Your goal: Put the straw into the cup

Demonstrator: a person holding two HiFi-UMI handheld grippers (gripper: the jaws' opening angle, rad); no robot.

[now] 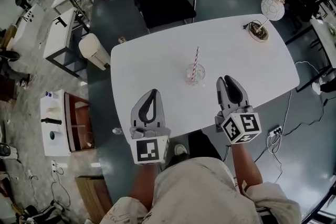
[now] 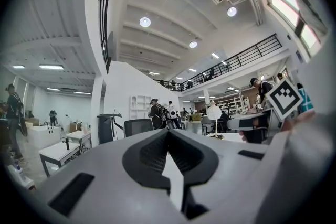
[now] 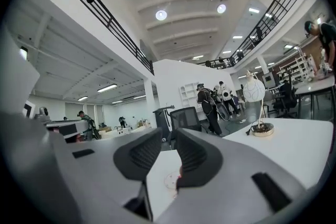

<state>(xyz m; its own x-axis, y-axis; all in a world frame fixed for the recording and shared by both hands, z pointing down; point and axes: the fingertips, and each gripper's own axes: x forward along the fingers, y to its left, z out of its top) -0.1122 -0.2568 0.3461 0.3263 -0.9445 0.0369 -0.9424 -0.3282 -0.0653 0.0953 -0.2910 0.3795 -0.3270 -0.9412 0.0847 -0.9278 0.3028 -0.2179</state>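
While both point level, left claw (image 1: pixel 153 92) is pressed together, right claw (image 1: pixel 224 80) spread.

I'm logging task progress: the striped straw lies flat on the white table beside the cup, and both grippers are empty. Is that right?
Not quite: the straw stands in the cup, not flat on the white table beside it; the head view shows this. The left gripper and right gripper are indeed empty.

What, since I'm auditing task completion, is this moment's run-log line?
straw: standing in cup | left gripper: shut, empty | right gripper: open, empty | both apart from cup
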